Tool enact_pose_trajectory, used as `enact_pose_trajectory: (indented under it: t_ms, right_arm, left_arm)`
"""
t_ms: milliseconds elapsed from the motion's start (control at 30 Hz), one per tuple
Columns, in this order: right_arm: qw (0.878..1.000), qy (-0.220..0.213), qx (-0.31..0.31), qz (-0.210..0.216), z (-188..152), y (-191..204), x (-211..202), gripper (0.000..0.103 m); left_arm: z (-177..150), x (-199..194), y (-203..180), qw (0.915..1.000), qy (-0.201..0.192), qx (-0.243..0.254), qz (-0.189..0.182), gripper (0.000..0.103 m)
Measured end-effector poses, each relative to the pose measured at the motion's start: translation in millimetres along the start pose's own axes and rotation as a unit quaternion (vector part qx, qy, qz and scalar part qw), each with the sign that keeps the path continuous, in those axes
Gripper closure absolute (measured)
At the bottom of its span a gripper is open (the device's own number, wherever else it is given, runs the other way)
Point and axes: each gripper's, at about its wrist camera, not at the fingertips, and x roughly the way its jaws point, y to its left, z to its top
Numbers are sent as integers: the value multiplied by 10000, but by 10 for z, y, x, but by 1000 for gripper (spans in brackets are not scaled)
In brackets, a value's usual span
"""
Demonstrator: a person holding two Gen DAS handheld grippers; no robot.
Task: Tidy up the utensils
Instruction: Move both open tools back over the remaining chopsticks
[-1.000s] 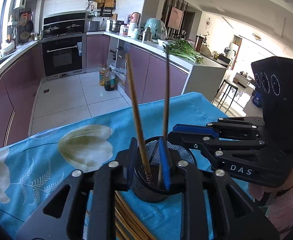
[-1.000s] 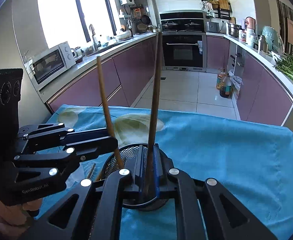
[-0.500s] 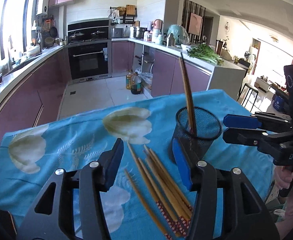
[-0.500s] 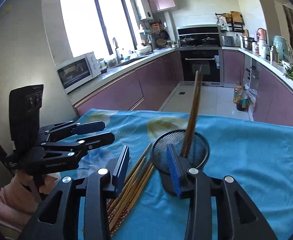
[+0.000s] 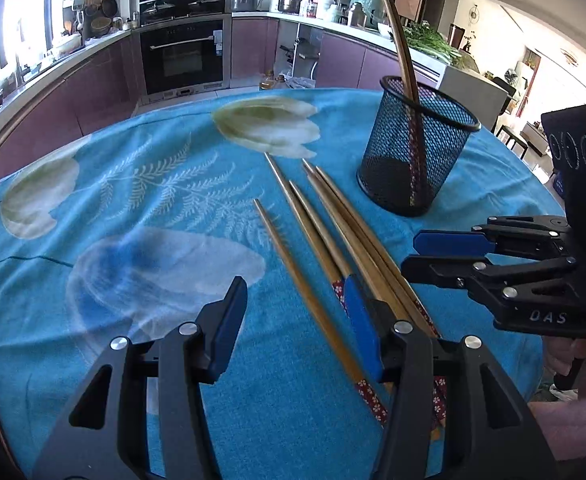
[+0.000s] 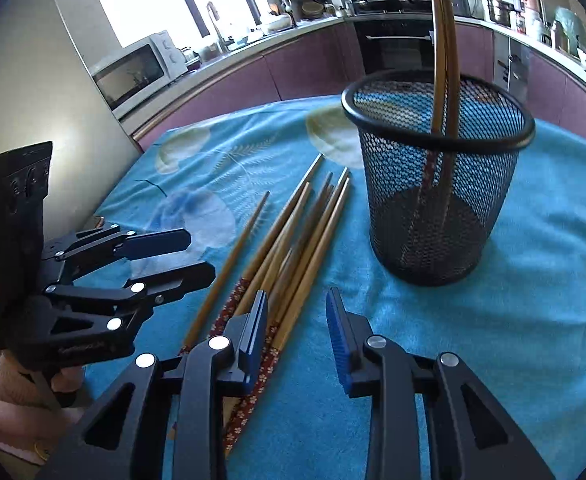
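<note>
Chopsticks (image 5: 325, 236) lie loose in a bundle on the bench (image 5: 141, 208), on its blue flowered cloth, just beside the black mesh holder (image 5: 415, 148). Two more chopsticks (image 6: 441, 60) stand in that holder and lean on its rim. My left gripper (image 5: 297, 328) is open with one loose chopstick between its blue pads, and no pad presses on it. My right gripper (image 6: 297, 336) has just been closing a little but I see it open too, above the patterned ends of the bundle, holding nothing. On the side of the right gripper I read "DAS". The writing on the left one is too blurred for me.
</note>
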Motion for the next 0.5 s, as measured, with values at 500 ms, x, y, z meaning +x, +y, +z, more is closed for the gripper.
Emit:
enact_pose_trajectory:
  t_ms: [500]
  right_arm:
    - [9992,43,-36,-384,16,99,154,78]
  left_arm:
    - [-41,168,-28,9996,272,54,34,69]
